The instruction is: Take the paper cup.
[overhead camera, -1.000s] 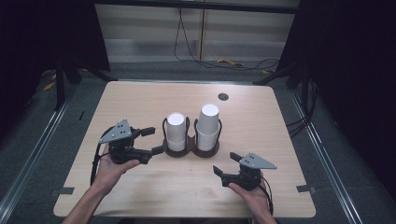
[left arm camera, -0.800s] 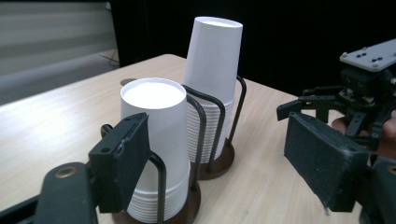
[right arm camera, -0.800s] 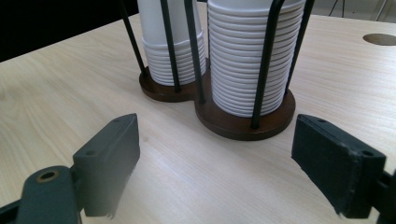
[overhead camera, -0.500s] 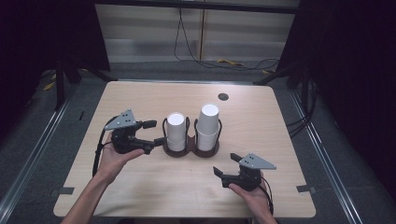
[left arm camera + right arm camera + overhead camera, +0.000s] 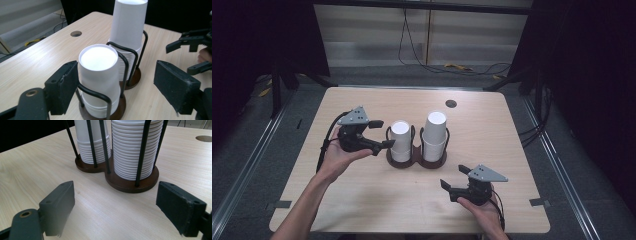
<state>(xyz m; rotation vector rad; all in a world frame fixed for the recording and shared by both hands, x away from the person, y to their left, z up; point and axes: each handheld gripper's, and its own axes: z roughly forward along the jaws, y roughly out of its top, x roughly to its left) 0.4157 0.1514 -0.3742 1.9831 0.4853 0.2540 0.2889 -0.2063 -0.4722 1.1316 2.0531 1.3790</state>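
High view shows the wooden table (image 5: 362, 200), with a two-well cup holder (image 5: 418, 159) mid-table — the left gripper (image 5: 382, 134), jaws spread, flanks its shorter cup stack (image 5: 400, 141); the right gripper (image 5: 453, 177) rests nearby, released.

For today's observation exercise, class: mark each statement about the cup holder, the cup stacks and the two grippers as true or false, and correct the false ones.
1. The left gripper is open, its jaws either side of the shorter cup stack. True.
2. The right gripper is shut on a cup. False: it is open and holds nothing, apart from the holder.
3. The two stacks are equal in height. False: the taller cup stack stands on the person's right.
4. Both stacks stand in one dark wire holder. True.
5. A round hole lies in the table beyond the holder. True.
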